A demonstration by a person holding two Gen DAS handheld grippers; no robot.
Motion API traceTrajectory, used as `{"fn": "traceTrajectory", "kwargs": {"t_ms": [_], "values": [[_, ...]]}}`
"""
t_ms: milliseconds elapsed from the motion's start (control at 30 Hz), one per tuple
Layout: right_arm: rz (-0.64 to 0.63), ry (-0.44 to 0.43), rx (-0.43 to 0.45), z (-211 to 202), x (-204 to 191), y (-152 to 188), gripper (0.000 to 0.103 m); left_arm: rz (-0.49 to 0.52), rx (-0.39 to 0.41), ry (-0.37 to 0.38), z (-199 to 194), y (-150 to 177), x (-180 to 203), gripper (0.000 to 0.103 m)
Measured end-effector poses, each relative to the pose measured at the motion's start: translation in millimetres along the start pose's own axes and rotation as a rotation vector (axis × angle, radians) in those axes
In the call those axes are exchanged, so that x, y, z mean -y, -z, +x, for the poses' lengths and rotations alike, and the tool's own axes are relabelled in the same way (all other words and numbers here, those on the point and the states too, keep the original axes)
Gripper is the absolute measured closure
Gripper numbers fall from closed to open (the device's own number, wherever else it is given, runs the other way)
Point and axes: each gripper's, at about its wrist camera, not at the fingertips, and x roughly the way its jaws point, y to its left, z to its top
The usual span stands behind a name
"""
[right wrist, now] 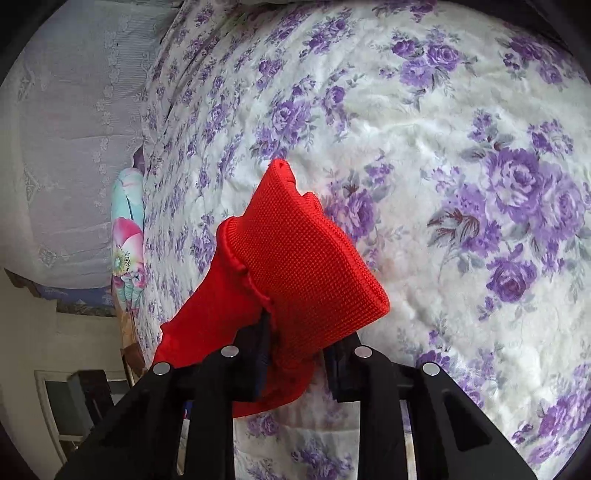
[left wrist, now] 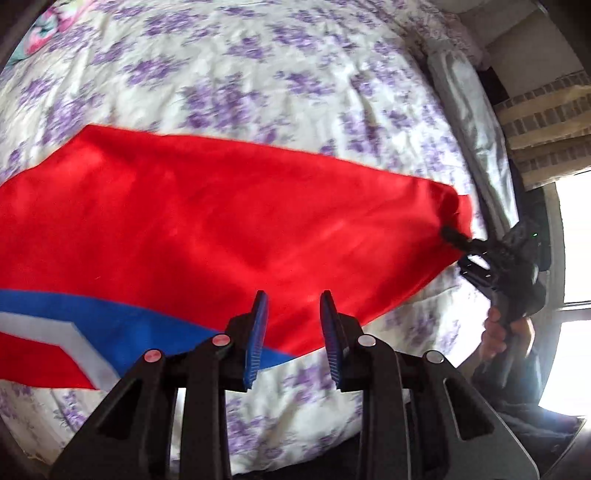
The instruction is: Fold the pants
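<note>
Red pants [left wrist: 207,221] with a blue and white stripe lie spread across the floral bed cover [left wrist: 229,74]. My left gripper [left wrist: 293,314] is open and empty, just above the near edge of the pants. My right gripper [right wrist: 295,332] is shut on the ribbed red cuff [right wrist: 310,258] of the pants and holds it above the bed cover [right wrist: 461,184]. In the left wrist view the right gripper [left wrist: 452,236] pinches the right end of the pants, with the person's hand [left wrist: 498,332] behind it.
A colourful flowered cloth [right wrist: 127,236] lies at the bed's far side, also in the left wrist view [left wrist: 48,22]. A lace curtain [right wrist: 66,147] hangs beyond it. A window [left wrist: 576,295] and brick wall [left wrist: 543,114] lie past the bed's right edge.
</note>
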Motion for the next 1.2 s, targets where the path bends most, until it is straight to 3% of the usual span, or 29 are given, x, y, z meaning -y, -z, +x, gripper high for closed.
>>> {"fn": "traceTrajectory", "kwargs": {"t_ms": [67,133,267,400,667,800,900,1033,1100,1200], "values": [[-0.035,0.023,0.010,-4.3,-6.8,3.8,0.078,0.019,0.014,0.063,13.1,-14.8,22.6,0.076],[-0.048,0.033,0.011,-7.1,-11.6,5.1,0.078,0.045,0.027,0.078,32.8,-27.5,46.2,0.077],[-0.065,0.032,0.009,-14.5,-20.2,5.8,0.078,0.066,0.005,0.062,71.8,-38.7,69.1,0.085],[-0.120,0.044,0.006,-19.9,-35.9,11.5,0.078,0.096,-0.026,0.023,101.6,-37.5,77.0,0.086],[-0.216,0.095,-0.003,-21.0,-66.5,16.3,0.078,0.078,-0.003,0.043,97.6,-32.9,68.1,0.088],[-0.256,0.126,-0.014,-20.1,-82.5,17.2,0.079,0.065,0.008,0.033,77.4,-33.6,56.3,0.088],[-0.330,0.144,-0.027,-18.8,-106.1,19.7,0.079,0.037,0.138,0.002,17.2,-32.8,21.7,0.088],[-0.422,0.161,-0.047,-4.3,-138.1,27.0,0.079,-0.113,0.305,-0.216,-74.8,-8.4,-71.9,0.085],[-0.454,0.151,-0.076,7.3,-152.4,30.7,0.079,-0.231,0.347,-0.292,-105.7,11.4,-120.9,0.085],[-0.533,0.159,-0.127,30.3,-180.1,37.1,0.079,-0.372,0.370,-0.336,-127.8,38.9,-177.9,0.085]]}}
